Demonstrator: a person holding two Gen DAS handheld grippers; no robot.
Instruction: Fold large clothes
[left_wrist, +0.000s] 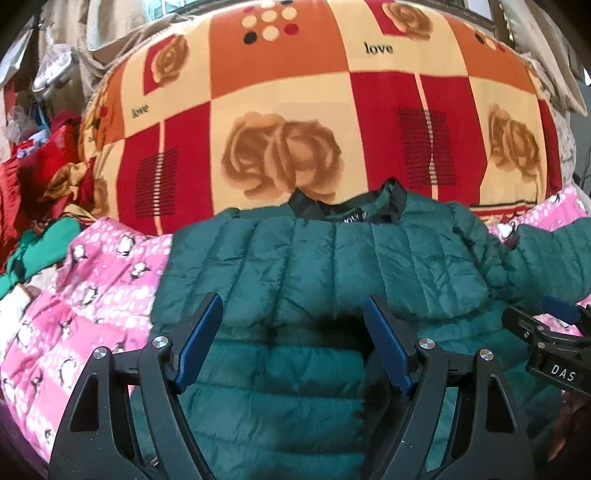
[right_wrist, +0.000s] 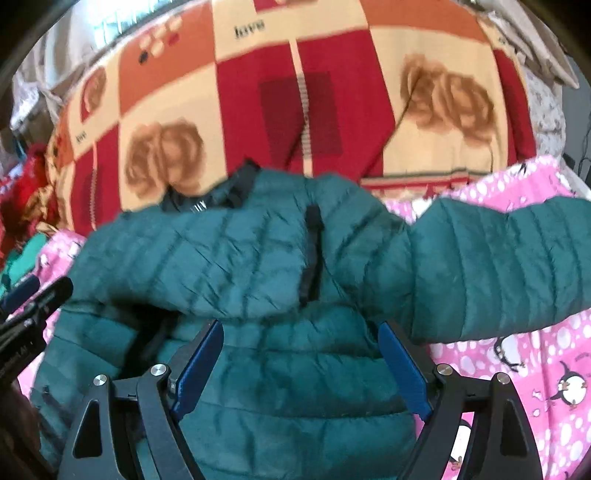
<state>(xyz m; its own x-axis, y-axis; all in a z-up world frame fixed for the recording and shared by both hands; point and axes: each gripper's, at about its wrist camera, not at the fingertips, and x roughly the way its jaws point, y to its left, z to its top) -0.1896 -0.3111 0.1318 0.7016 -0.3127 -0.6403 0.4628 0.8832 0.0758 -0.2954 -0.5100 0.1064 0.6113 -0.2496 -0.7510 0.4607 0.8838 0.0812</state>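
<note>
A dark green quilted puffer jacket (left_wrist: 325, 258) lies on a pink penguin-print quilt (left_wrist: 92, 288), collar toward the far side. Its lower part is folded up over the body, making a thick fold edge. One sleeve (right_wrist: 509, 266) stretches out to the right over the quilt. My left gripper (left_wrist: 293, 314) is open and empty above the folded lower part. My right gripper (right_wrist: 301, 339) is open and empty above the jacket's right half, near the sleeve's root. The right gripper also shows at the right edge of the left wrist view (left_wrist: 554, 332).
A red, orange and cream rose-print blanket (left_wrist: 314, 110) covers the bed beyond the jacket. A heap of red and green clothes (left_wrist: 40, 192) lies at the left. The pink quilt (right_wrist: 517, 369) spreads out on both sides.
</note>
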